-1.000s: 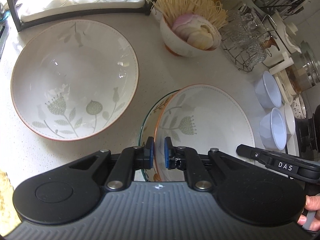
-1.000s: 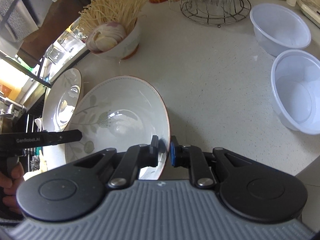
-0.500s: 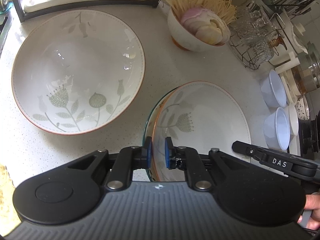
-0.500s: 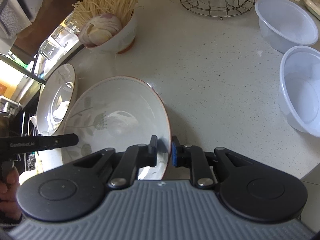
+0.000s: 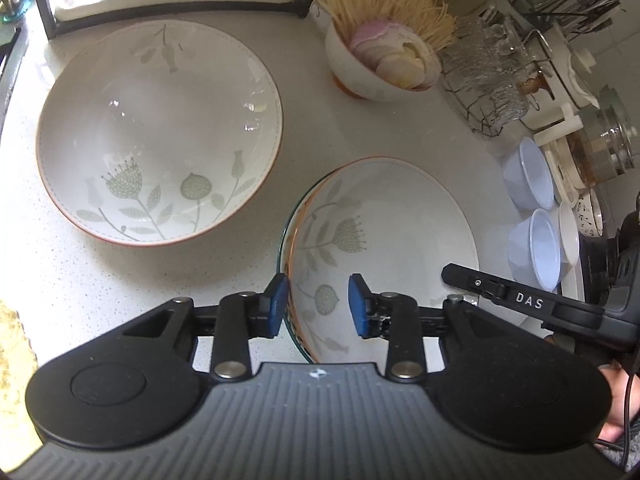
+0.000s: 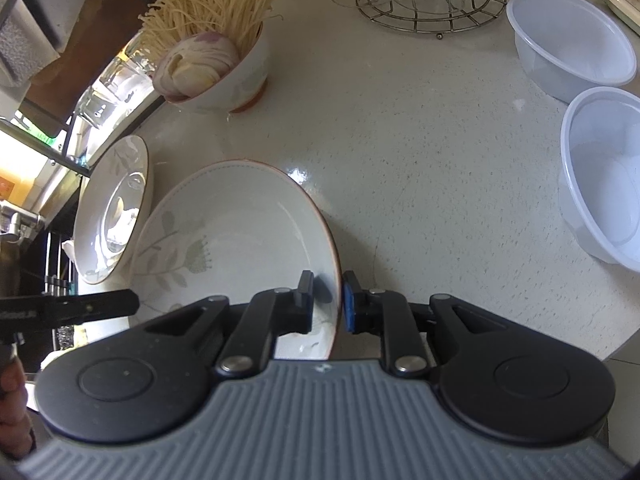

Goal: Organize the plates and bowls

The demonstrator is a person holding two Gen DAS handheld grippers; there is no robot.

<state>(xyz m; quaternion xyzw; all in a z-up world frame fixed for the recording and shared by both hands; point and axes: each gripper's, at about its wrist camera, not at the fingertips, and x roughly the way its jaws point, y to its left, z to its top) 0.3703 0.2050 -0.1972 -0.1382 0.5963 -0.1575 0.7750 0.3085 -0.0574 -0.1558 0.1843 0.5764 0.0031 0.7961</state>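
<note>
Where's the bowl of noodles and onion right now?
The noodle bowl sits at the back of the counter: top centre in the left wrist view, between the big floral bowl and the wire glass rack; top left in the right wrist view.

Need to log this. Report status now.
Left tool opening, bowl rim between pads. Right tool shut on bowl rim. Big bowl alongside, apart.

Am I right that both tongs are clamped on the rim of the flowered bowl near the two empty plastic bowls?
Not quite. Only the right tongs clamp the flowered bowl, as the right wrist view shows. In the left wrist view the left tongs are opening: the rim lies between the pads, which no longer press it. The two plastic bowls are empty, as you say.
</note>
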